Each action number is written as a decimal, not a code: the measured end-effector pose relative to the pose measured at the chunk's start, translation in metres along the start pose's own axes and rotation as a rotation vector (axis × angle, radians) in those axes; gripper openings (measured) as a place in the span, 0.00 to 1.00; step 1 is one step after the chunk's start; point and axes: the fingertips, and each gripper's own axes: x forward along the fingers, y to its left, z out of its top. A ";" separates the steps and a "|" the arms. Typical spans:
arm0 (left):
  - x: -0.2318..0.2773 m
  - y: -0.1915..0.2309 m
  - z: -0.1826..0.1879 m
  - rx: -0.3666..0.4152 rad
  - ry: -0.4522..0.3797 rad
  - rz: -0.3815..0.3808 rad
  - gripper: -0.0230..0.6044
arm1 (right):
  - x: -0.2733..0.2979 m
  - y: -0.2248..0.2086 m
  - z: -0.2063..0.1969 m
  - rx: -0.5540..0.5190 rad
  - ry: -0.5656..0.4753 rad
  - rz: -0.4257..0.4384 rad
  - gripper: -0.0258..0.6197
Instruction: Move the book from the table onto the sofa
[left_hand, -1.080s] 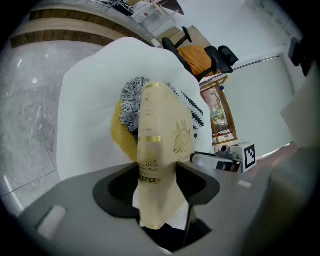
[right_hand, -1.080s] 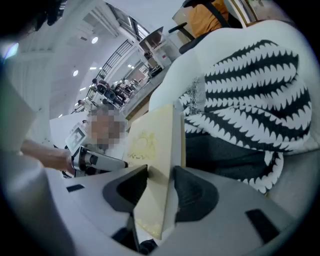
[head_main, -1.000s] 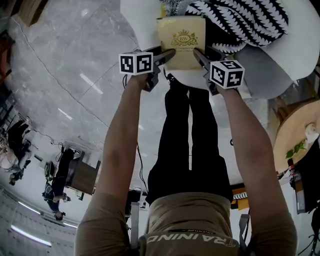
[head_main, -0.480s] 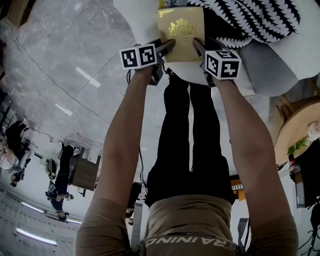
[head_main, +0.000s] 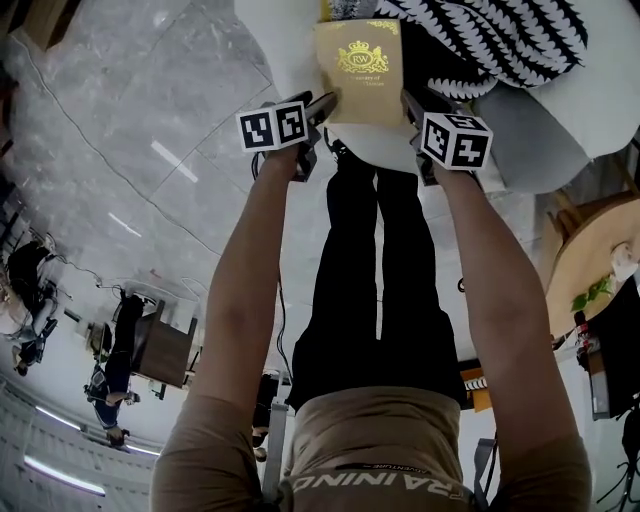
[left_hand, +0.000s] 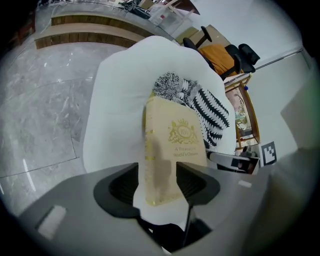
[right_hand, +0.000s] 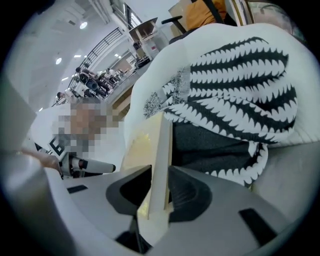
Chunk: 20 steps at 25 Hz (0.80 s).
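Book (head_main: 362, 70) over sofa (head_main: 275, 40) — left gripper (head_main: 326, 102) clamps it, right gripper (head_main: 410, 102) just closing onto it

Striped cushion (head_main: 490, 40) crowds the sofa (head_main: 278, 50) beside the book (head_main: 360, 75); floor (head_main: 150, 150) left lies open.

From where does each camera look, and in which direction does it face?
Head view: on the person's head, facing steeply down at the book and the white sofa; forearms, legs, left gripper, right gripper show.
Left gripper view: on that gripper, looking along its jaws, clamped on the book, towards the patterned cushion.
Right gripper view: likewise; its jaws have just been closing on the book between them.
Both gripper views share book, cushion and the opposite gripper.
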 end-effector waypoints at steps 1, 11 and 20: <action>-0.007 -0.001 0.000 0.005 -0.005 -0.002 0.42 | -0.005 0.000 0.000 -0.001 -0.001 0.005 0.19; -0.070 -0.072 -0.029 0.116 0.000 -0.078 0.42 | -0.074 0.058 0.004 -0.097 0.004 0.179 0.05; -0.153 -0.170 -0.059 0.223 -0.054 -0.114 0.11 | -0.179 0.118 0.004 -0.067 -0.060 0.346 0.05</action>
